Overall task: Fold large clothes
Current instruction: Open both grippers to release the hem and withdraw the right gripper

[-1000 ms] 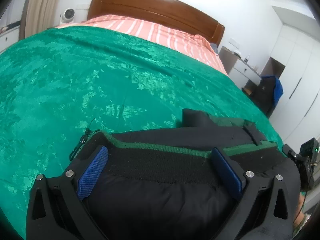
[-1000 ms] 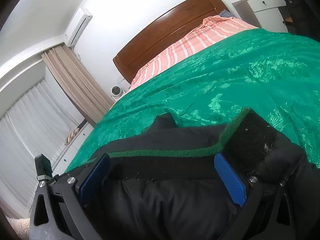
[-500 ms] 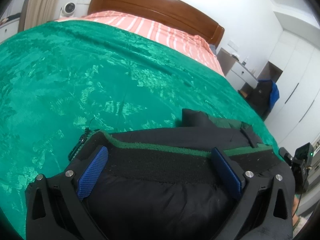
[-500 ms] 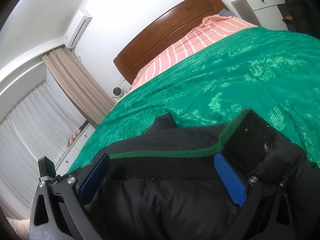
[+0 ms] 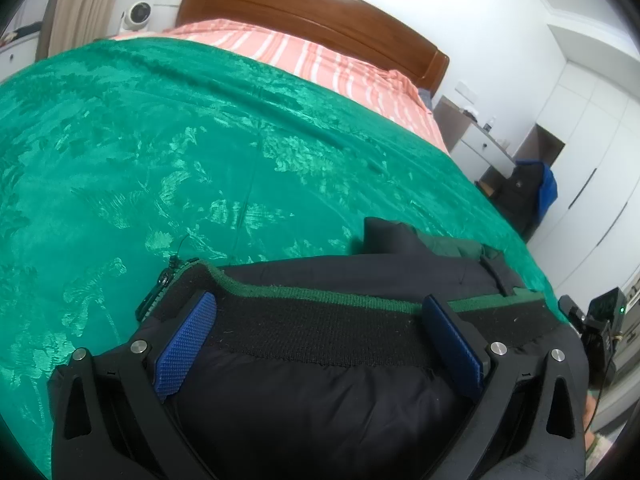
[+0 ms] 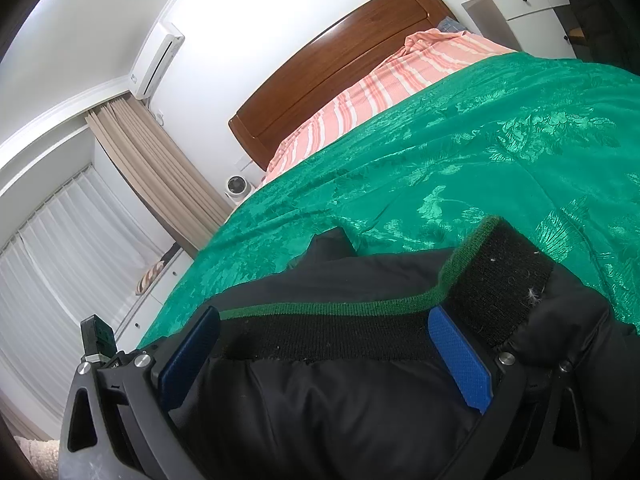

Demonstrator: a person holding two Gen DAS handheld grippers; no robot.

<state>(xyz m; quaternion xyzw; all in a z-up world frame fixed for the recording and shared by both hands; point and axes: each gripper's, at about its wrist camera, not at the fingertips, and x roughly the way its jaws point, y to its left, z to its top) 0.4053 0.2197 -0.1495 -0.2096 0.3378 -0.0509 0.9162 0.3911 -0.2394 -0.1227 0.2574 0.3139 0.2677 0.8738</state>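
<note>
Lying between the wide-spread fingers of the left gripper (image 5: 320,340) and right gripper (image 6: 324,352), the black jacket (image 5: 320,400) hides their bases.

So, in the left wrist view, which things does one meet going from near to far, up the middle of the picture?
Left gripper → black jacket with its knit hem → green bedspread → striped pink sheet → wooden headboard → white wall.

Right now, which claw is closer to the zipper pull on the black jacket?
Left. Left claw straddles the jacket hem beside the zipper pull; right claw is at the hem's opposite end.
</note>
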